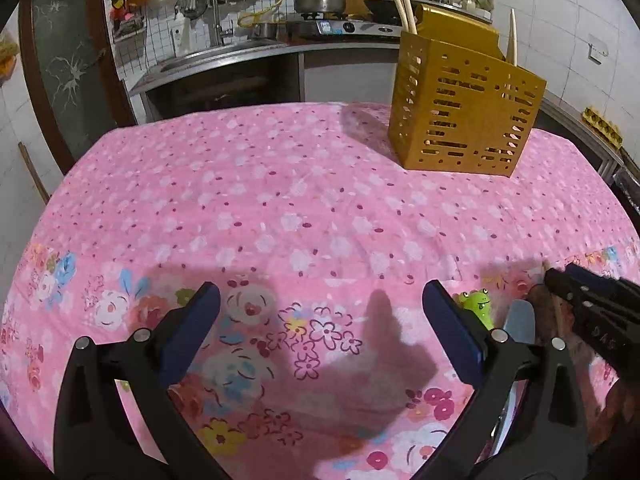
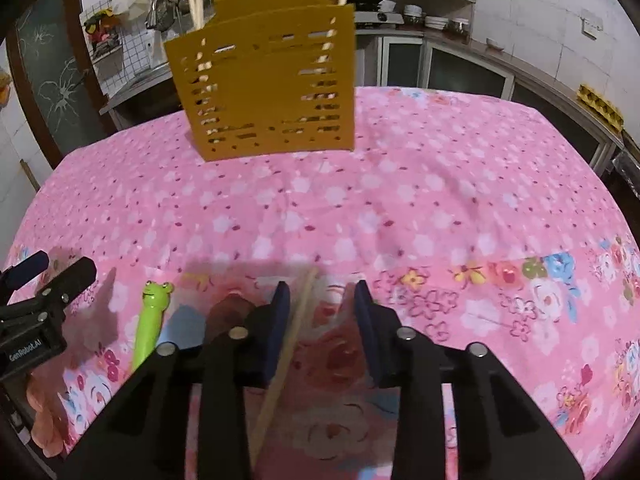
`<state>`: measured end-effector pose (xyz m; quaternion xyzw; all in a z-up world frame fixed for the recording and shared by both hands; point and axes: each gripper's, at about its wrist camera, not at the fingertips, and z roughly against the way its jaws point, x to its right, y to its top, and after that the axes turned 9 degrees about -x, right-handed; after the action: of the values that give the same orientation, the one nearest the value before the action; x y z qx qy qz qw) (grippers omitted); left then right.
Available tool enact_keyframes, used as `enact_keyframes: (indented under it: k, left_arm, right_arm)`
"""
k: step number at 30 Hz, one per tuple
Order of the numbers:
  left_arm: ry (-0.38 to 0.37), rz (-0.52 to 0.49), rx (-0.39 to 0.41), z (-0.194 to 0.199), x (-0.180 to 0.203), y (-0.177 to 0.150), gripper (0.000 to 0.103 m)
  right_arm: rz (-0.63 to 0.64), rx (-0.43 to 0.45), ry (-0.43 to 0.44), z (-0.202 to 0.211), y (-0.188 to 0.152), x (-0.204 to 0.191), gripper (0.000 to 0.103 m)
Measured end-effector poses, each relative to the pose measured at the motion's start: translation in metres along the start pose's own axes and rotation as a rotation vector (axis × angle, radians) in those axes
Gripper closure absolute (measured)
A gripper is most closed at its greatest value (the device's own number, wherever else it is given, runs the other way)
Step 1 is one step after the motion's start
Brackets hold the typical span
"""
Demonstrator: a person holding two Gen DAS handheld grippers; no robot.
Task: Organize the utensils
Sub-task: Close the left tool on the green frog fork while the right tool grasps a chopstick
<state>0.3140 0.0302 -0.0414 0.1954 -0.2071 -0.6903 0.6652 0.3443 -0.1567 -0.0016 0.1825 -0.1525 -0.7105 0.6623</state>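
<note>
A: Where is the chopstick relative to the yellow slotted metal utensil holder (image 2: 266, 88)?

B: The pale wooden chopstick (image 2: 287, 354) lies on the pink flowered cloth that covers the surface (image 2: 420, 208), well apart from the holder, on the side nearest the right wrist camera. Its long axis runs from that camera up toward the holder, leaning a little to the right, with the far tip pointing at the holder's lower right corner.

A: And the right gripper (image 2: 322, 312)?

B: Its blue-padded fingers (image 2: 280, 320) stand moderately apart on either side of the chopstick. The stick passes just beside the left pad; whether it touches I cannot tell. The grip has not closed on it.

A: The left gripper (image 1: 320, 322)?

B: Fingers spread wide over bare cloth, holding nothing.

A: Anything else on the near side, away from the holder?

B: A green frog-headed utensil handle (image 2: 151, 320), its long axis also aimed roughly toward the holder, frog face at the far end. Beside it lie a grey-blue flat piece (image 2: 186, 326) and a brown rounded piece (image 2: 228, 312), both partly hidden by the gripper.

A: Inside the holder?

B: Pale sticks (image 1: 400, 0) stand upright in it, tips showing above the rim.
</note>
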Motion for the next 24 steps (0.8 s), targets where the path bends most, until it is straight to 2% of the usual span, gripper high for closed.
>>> enact_keyframes:
  k: [3, 5, 6, 10, 16, 22, 24]
  left_arm:
    - [-0.023, 0.000, -0.008, 0.001, 0.000, 0.001, 0.005]
    - [-0.026, 0.002, -0.004, 0.003, 0.001, 0.000, 0.005]
    - [-0.027, 0.002, -0.004, 0.003, 0.002, 0.000, 0.005]
    - [-0.050, -0.008, -0.029, 0.003, 0.010, 0.001, 0.005]
    - [-0.089, -0.027, -0.074, -0.002, 0.031, -0.003, 0.006]
    - [-0.112, -0.041, -0.124, -0.013, 0.048, -0.004, 0.022]
    - [-0.124, -0.041, -0.138, -0.015, 0.053, -0.004, 0.031]
  right_arm:
    - [0.008, -0.006, -0.024, -0.003, 0.000, -0.006, 0.079]
    - [0.011, -0.010, -0.016, -0.003, 0.000, -0.007, 0.092]
    - [0.015, -0.010, -0.008, -0.002, 0.001, -0.006, 0.093]
    - [0.035, -0.015, 0.022, -0.001, 0.003, 0.001, 0.097]
    - [0.053, -0.028, 0.020, -0.002, 0.010, 0.026, 0.097]
    - [0.042, -0.028, 0.033, 0.000, 0.009, 0.043, 0.097]
    - [0.049, -0.028, 0.034, 0.000, 0.009, 0.043, 0.097]
